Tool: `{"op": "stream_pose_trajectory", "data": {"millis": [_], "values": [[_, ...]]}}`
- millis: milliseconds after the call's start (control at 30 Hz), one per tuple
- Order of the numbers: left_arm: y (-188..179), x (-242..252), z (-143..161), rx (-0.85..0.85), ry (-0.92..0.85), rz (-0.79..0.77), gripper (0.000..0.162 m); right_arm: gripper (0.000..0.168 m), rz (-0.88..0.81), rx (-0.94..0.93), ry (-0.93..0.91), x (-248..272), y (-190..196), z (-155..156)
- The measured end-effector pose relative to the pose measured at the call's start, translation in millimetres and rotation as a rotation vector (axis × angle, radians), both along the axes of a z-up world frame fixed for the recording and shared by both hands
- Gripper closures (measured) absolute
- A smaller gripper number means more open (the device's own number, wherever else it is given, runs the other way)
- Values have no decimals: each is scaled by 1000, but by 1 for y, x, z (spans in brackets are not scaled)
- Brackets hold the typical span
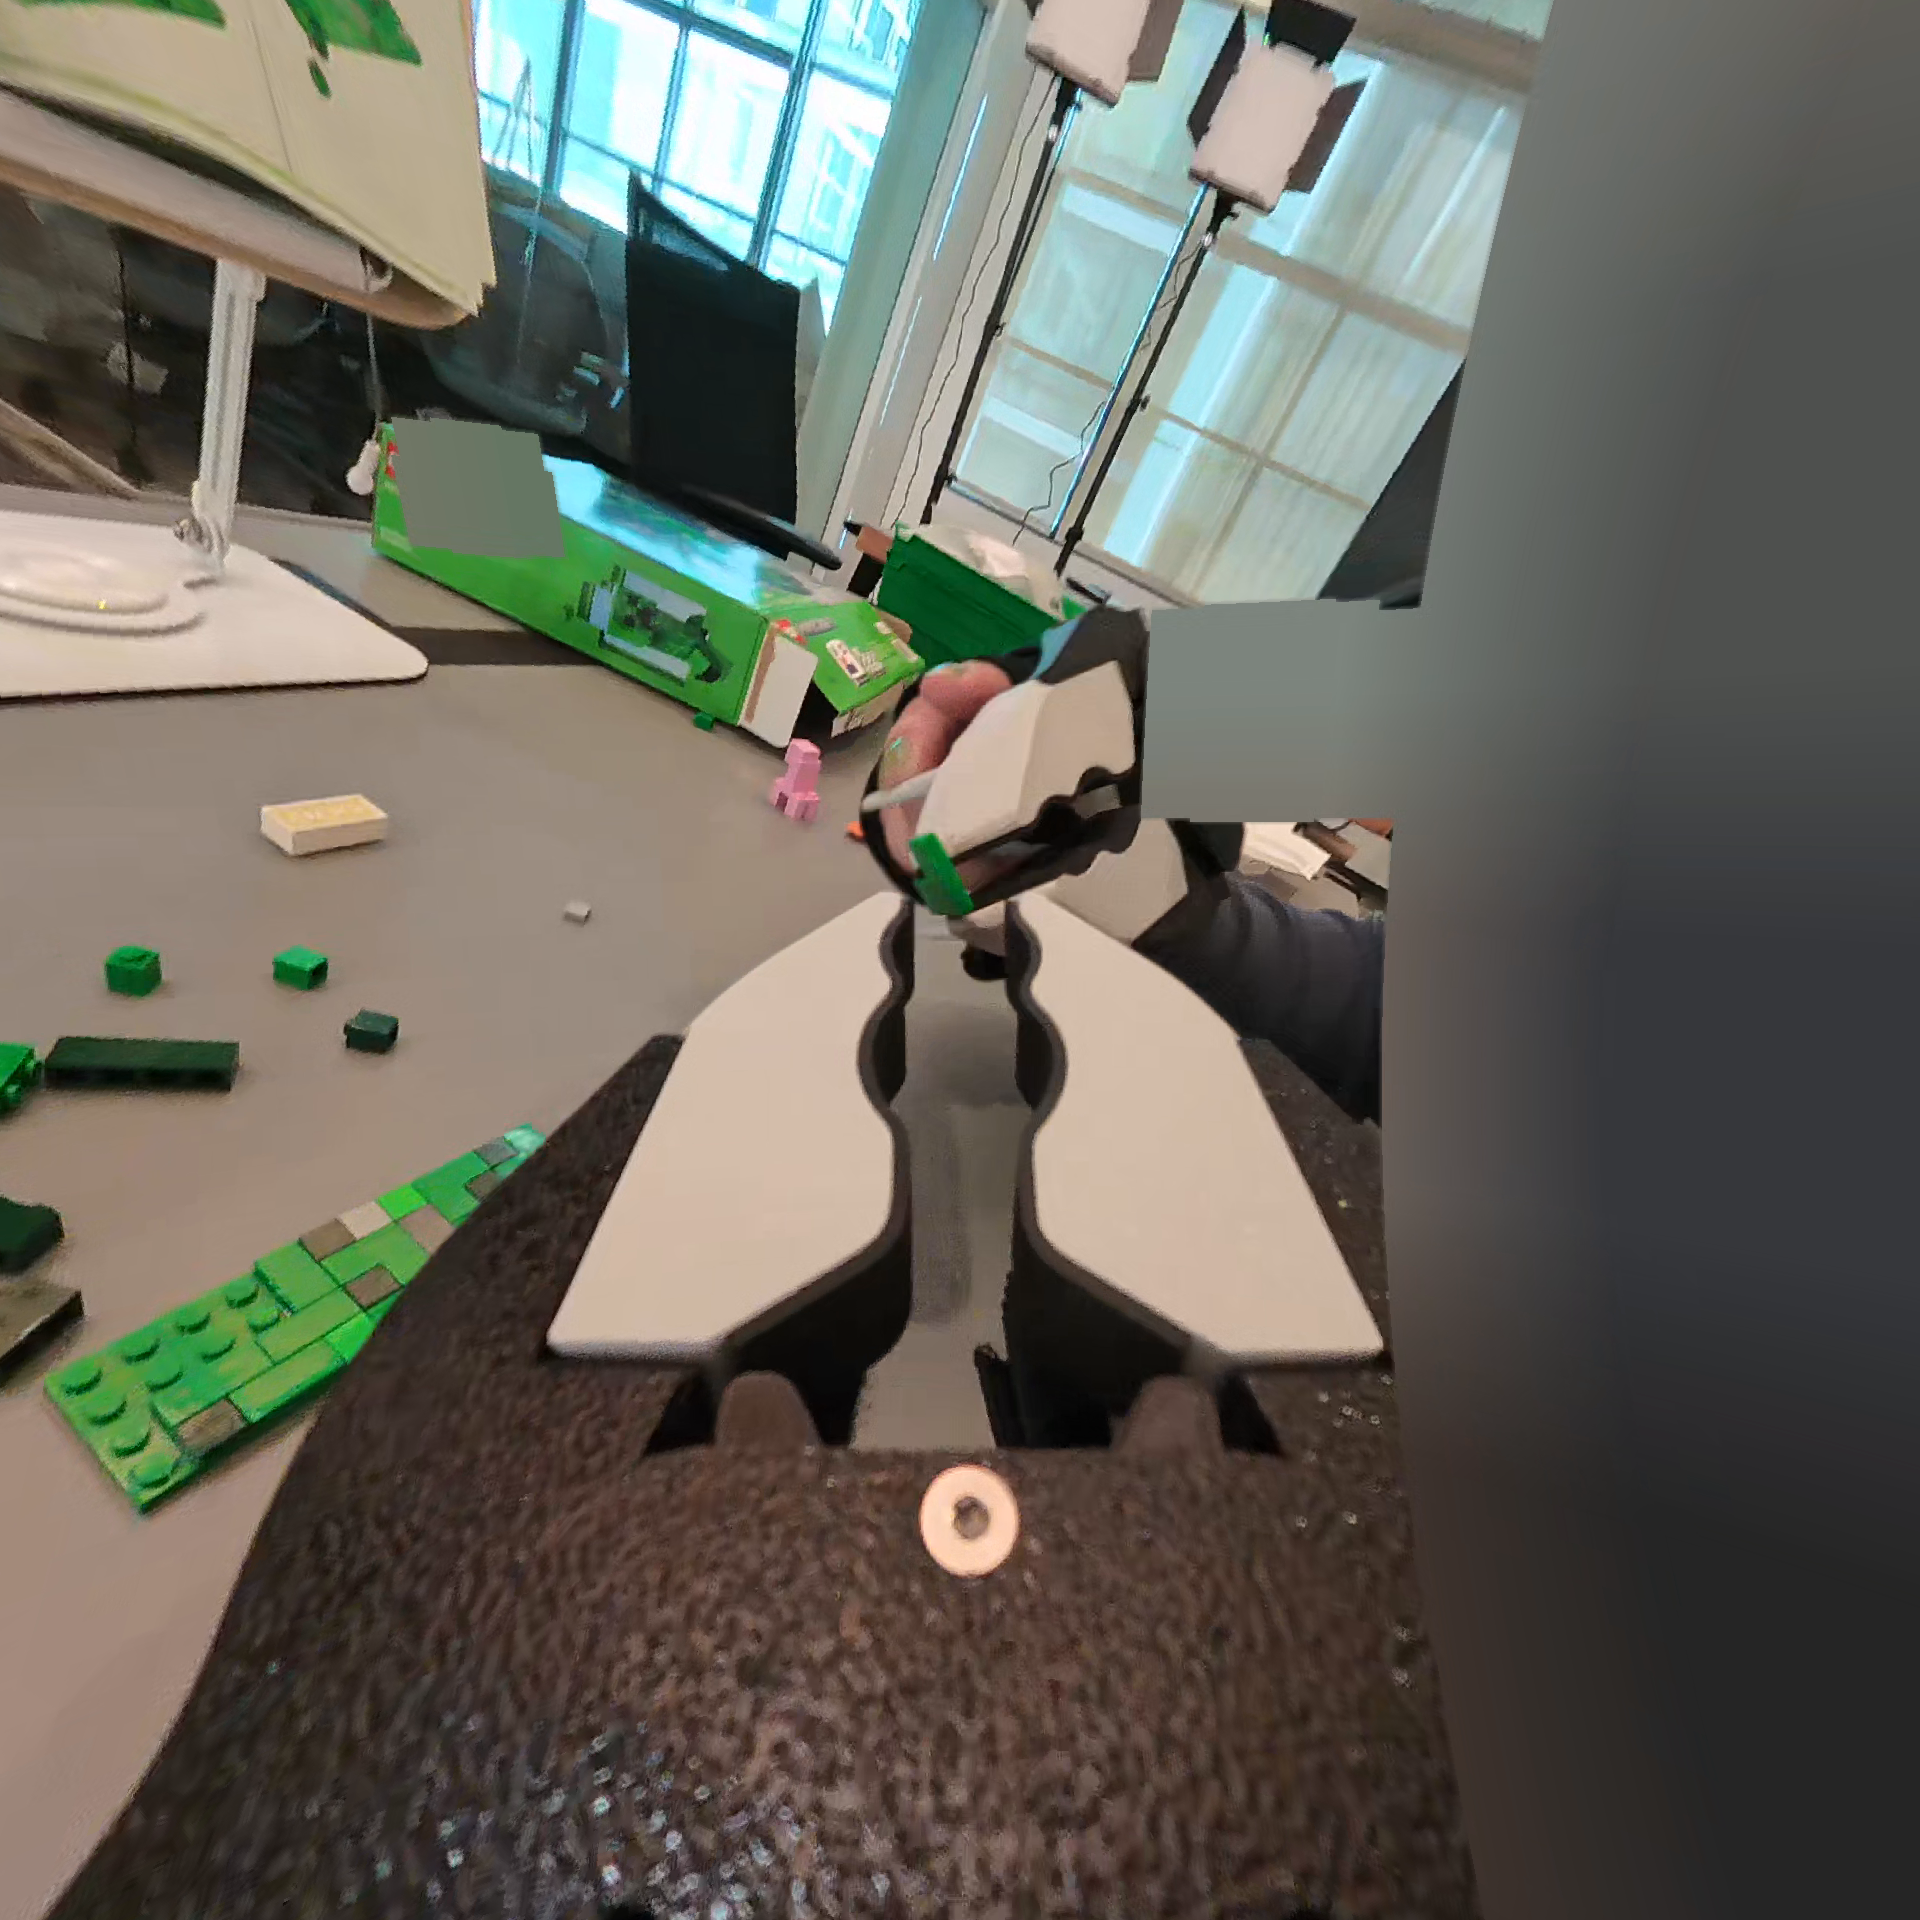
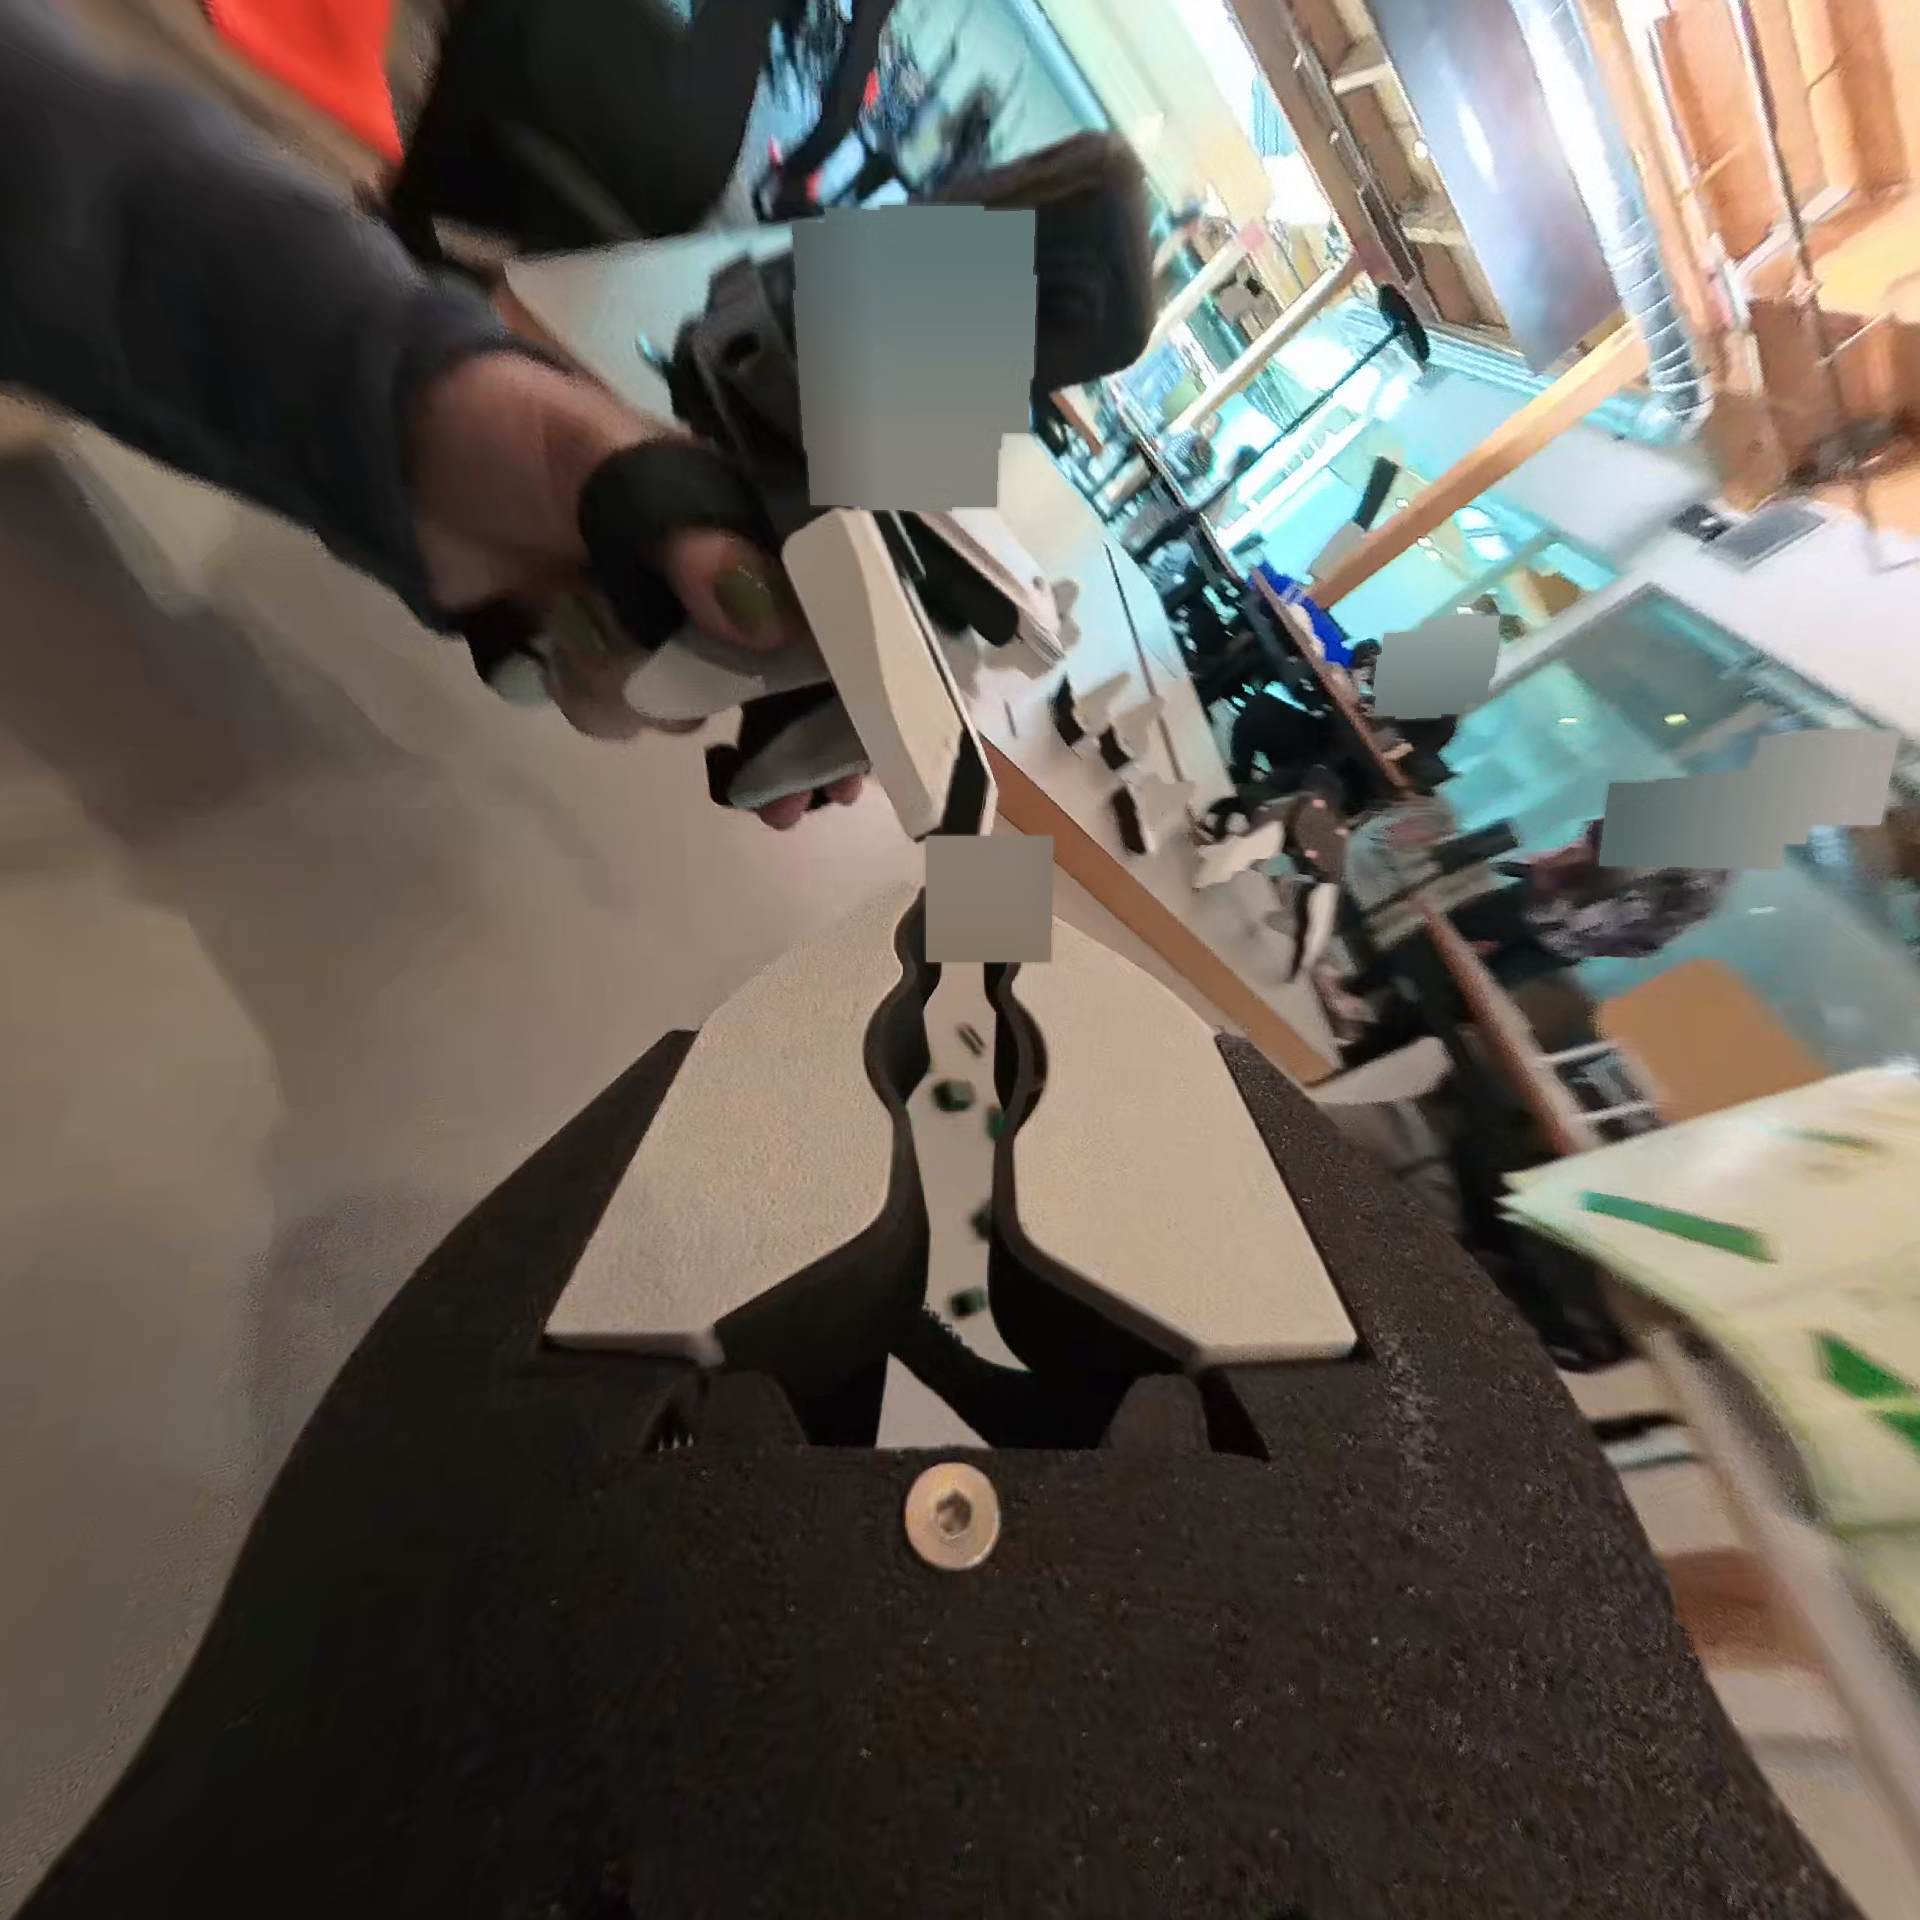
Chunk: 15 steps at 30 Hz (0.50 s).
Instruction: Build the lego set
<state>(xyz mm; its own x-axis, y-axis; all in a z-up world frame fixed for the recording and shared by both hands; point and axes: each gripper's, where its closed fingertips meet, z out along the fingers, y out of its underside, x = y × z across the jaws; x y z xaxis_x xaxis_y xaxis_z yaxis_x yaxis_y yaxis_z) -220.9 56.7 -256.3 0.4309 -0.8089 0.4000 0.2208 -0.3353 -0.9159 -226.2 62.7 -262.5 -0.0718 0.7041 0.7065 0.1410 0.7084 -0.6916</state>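
Black office chair (image 1: 717, 384) behind grey table (image 1: 582, 821), two light stands (image 1: 1164, 312) by windows (image 1: 1247, 343)

Left claw (image 1: 961, 925) is hanging above the grey table (image 1: 582, 831) with a narrow gap between its fingers and nothing in them. Just past its tips, the right claw (image 1: 940, 878) is clamped on a small green brick (image 1: 938, 873). Near left there's a green studded plate (image 1: 281, 1309) with loose green bricks (image 1: 133, 968) around it, and the green box (image 1: 623, 603) sits farther back.
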Motion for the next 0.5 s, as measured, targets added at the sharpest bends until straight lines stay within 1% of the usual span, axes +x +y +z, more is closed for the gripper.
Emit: {"op": "stream_pose_trajectory", "data": {"millis": [33,100,167,233,300,333,367,400,433,467,500], "values": [[1,1,-3,-8,17,6,148,161,-20,69,-18,-1,0,-2],[2,2,-6,-12,46,22,151,161,-51,187,-56,-2,0,-7],[4,2,-8,-9,67,35,153,161,-59,252,-80,-3,-1,-11],[8,0,-12,-15,88,59,158,161,-66,259,-90,-5,1,-14],[12,-3,-17,-10,126,96,159,162,-87,222,-76,-7,5,-16],[15,-8,-17,27,158,137,159,157,-113,194,-75,-7,10,-18],[20,-20,-19,79,246,214,160,154,-133,156,-77,-5,16,-20],[28,-38,-24,151,396,313,160,154,-156,97,-69,-3,23,-23],[36,-61,-29,244,583,413,160,154,-183,16,-58,-1,31,-25],[42,-82,-34,332,776,480,160,154,-206,-71,-64,1,40,-31],[47,-102,-42,396,973,513,160,154,-227,-145,-78,3,47,-38]]}}
